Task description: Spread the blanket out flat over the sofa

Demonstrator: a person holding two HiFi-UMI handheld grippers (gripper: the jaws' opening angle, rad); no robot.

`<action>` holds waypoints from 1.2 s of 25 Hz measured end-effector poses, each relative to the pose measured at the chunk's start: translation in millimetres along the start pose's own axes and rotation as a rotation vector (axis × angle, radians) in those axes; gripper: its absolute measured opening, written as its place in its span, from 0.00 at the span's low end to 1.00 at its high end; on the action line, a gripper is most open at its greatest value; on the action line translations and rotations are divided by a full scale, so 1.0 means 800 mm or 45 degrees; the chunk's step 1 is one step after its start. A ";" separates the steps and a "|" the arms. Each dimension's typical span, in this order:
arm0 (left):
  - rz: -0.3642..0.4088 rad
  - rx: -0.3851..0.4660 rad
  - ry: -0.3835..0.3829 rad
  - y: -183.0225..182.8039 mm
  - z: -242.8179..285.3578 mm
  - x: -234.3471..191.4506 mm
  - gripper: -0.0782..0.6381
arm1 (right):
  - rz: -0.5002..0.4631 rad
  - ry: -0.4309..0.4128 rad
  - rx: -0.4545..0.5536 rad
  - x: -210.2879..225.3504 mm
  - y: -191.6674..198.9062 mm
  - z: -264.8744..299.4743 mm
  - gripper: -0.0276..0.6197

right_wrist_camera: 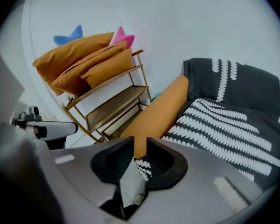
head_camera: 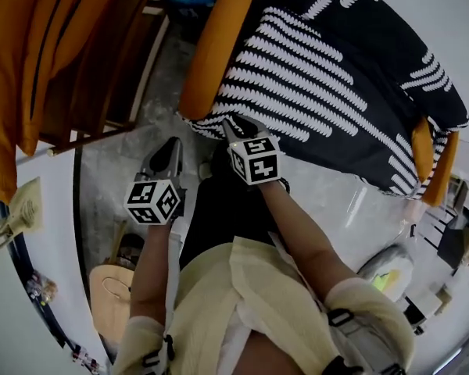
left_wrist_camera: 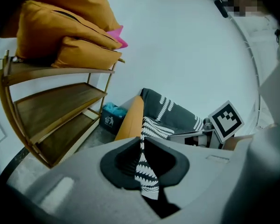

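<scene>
Head view shows the blanket (head_camera: 320,84) — dark with rows of white leaf marks — draped over the orange sofa (head_camera: 215,45) across the upper right of the frame, with its near edge held up toward the centre. The left gripper (head_camera: 172,148), at centre left, has its jaws pressed on a narrow fold of the cloth. The right gripper (head_camera: 240,123), just above centre, pinches the edge too. A wooden shelf (head_camera: 102,69) with orange cushions (head_camera: 8,92) stands at upper left.
</scene>
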State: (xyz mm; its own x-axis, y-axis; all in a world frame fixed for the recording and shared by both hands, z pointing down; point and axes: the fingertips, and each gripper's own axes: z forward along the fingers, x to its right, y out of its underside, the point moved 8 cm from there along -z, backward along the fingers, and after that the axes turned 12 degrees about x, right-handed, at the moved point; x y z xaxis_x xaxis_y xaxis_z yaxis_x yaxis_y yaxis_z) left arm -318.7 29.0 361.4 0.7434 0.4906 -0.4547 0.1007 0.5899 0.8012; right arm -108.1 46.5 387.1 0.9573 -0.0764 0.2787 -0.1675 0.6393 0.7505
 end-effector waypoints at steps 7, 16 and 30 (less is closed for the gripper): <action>0.067 -0.073 0.108 -0.056 0.115 0.019 0.15 | 0.090 0.097 0.097 0.078 -0.070 0.034 0.18; 0.166 -0.142 0.244 -0.115 0.260 0.049 0.15 | 0.160 0.180 0.182 0.168 -0.143 0.064 0.18; 0.251 -0.189 0.354 -0.159 0.353 0.050 0.15 | 0.270 0.417 0.247 0.233 -0.169 0.070 0.18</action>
State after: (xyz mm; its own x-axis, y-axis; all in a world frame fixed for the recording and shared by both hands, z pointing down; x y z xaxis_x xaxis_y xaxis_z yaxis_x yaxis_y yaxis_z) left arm -115.4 -207.5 350.8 0.5286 0.7478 -0.4017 -0.1388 0.5429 0.8282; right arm 80.1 -97.3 371.3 0.9160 0.3078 0.2573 -0.3795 0.4567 0.8046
